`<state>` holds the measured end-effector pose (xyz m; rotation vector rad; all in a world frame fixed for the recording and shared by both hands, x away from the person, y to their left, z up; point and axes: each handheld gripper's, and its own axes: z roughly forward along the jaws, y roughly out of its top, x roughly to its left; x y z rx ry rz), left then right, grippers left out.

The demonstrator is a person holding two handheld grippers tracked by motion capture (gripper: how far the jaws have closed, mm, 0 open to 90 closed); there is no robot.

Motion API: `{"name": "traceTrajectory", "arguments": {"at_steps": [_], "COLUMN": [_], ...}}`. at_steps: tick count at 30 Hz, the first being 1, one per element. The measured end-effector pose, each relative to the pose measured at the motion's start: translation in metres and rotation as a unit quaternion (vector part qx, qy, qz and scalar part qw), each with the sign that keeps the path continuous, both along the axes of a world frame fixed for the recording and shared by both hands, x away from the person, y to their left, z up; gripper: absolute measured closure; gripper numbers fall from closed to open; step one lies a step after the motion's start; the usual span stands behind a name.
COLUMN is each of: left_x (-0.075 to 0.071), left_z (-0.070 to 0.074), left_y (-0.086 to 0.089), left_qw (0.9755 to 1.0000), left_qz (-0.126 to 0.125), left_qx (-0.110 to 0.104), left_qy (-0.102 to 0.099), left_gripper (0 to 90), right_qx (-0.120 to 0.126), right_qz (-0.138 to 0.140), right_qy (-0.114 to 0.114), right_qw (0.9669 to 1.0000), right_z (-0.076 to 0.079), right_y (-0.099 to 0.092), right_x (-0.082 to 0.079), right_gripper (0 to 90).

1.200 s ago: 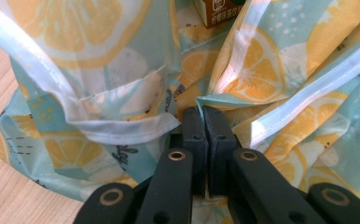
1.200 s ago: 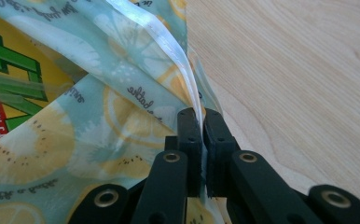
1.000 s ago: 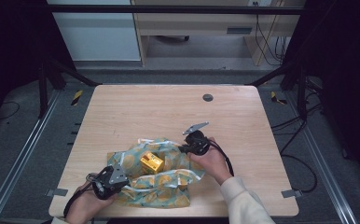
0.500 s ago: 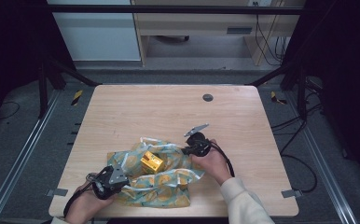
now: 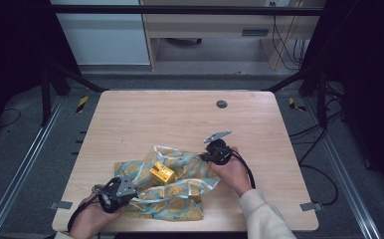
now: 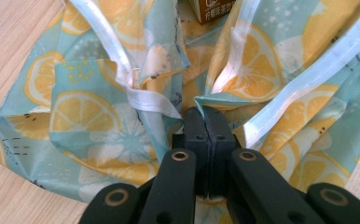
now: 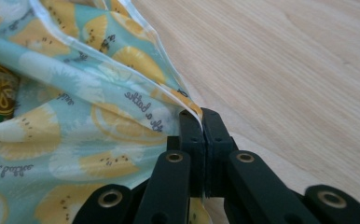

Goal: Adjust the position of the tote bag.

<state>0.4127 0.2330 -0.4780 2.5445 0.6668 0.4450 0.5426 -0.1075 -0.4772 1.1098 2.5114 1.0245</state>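
Observation:
A teal cloth printed with orange slices (image 5: 177, 186) lies crumpled on the near half of the wooden table (image 5: 180, 119), and a small yellow box (image 5: 161, 173) stands in its middle. My left gripper (image 5: 130, 187) is at the cloth's near left edge, jaws shut on a fold of the cloth (image 6: 187, 105). My right gripper (image 5: 206, 158) is at the cloth's right edge, jaws pinching the white-hemmed border (image 7: 187, 105). In the left gripper view the bottom of the box (image 6: 211, 9) shows at the top edge.
A dark round grommet (image 5: 222, 104) sits in the table's far right part. Bare wood stretches beyond the cloth toward the far edge. Black frame posts (image 5: 50, 84) and cables (image 5: 324, 129) flank the table on the floor.
The right gripper has shifted slightly, tugging the cloth's right edge with it. The left gripper has kept still.

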Motion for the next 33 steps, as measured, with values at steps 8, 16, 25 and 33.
{"name": "traceTrajectory", "arguments": {"at_steps": [8, 16, 25, 33], "left_x": [-0.001, -0.001, -0.002, -0.003], "left_z": [0.0, 0.001, 0.001, 0.002], "left_y": [-0.002, -0.002, -0.003, -0.003], "left_qw": [1.0, 1.0, 0.9999, 0.9998], "left_qz": [-0.005, -0.008, -0.009, -0.004], "left_qx": [-0.004, -0.004, -0.007, -0.021], "left_qy": [0.0, 0.001, 0.002, -0.006], "left_gripper": [90.0, 90.0, 90.0, 87.9], "right_qx": [0.003, 0.004, 0.002, 0.003], "right_qz": [-0.021, -0.033, -0.038, -0.032], "right_qy": [-0.021, -0.026, -0.037, -0.048], "right_qw": [0.9996, 0.9991, 0.9986, 0.9983], "right_z": [0.0, 0.0, -0.004, -0.002], "right_y": [-0.006, -0.008, -0.009, -0.008], "right_x": [0.006, 0.009, 0.013, 0.011], "right_gripper": [89.6, 89.7, 89.6, 77.0]}}
